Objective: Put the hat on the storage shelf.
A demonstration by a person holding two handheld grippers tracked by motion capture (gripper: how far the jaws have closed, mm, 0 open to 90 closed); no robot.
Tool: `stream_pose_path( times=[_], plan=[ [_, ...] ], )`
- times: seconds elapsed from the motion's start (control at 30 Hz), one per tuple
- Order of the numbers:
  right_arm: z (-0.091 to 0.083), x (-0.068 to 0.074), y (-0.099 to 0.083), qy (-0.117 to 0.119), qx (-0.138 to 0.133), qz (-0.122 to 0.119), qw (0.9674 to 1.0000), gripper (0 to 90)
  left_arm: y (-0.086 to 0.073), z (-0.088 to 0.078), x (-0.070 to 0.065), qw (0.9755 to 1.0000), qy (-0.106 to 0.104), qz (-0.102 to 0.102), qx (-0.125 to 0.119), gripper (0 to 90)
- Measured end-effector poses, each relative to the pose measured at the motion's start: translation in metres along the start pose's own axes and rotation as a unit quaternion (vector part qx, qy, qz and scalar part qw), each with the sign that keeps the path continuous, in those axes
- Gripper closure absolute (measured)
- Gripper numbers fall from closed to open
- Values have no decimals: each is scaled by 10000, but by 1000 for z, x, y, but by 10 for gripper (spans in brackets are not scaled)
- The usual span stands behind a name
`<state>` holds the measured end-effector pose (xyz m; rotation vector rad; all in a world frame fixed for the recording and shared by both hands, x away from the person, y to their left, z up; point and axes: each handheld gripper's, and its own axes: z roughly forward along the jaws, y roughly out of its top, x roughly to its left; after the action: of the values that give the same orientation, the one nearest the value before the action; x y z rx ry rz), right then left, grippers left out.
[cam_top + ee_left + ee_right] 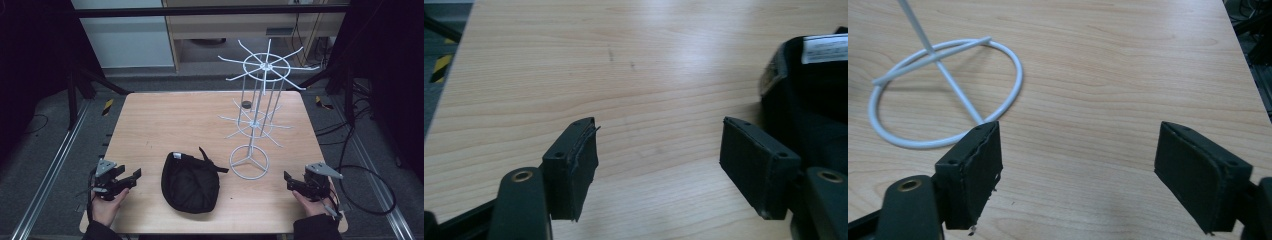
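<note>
Left tongs [131, 176] spread wide, nothing between, low over the surface [165, 125] near its front edge. Cap [190, 181] just beside, toward the right tongs, lying upside down. Right tongs [288, 180] likewise spread and empty, aimed across at the cap. Rack [255, 120] beyond, its base ring [943, 90] just ahead of the right tongs.

The right gripper [1078, 175] holds its two black jaws wide apart, and nothing is between them except the bare wooden desk [1108, 75]. At the upper left stands the round base of a white wire rack [1013, 65], a ring crossed by thin spokes, with one thin rod rising from the middle. The left jaw is just beside the ring's near edge. The desk's right edge shows at the upper right.
</note>
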<state>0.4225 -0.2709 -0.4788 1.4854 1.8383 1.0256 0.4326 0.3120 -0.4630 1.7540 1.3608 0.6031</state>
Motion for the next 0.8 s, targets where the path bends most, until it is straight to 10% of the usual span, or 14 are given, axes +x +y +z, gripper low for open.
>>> stream_pose_path(
  times=[0.8],
  plan=[
    [-11, 75, 10, 1155, -72, -562, 9917, 426, -1, -3, -46, 9975, -528, 475, -3, 428]
  ],
)
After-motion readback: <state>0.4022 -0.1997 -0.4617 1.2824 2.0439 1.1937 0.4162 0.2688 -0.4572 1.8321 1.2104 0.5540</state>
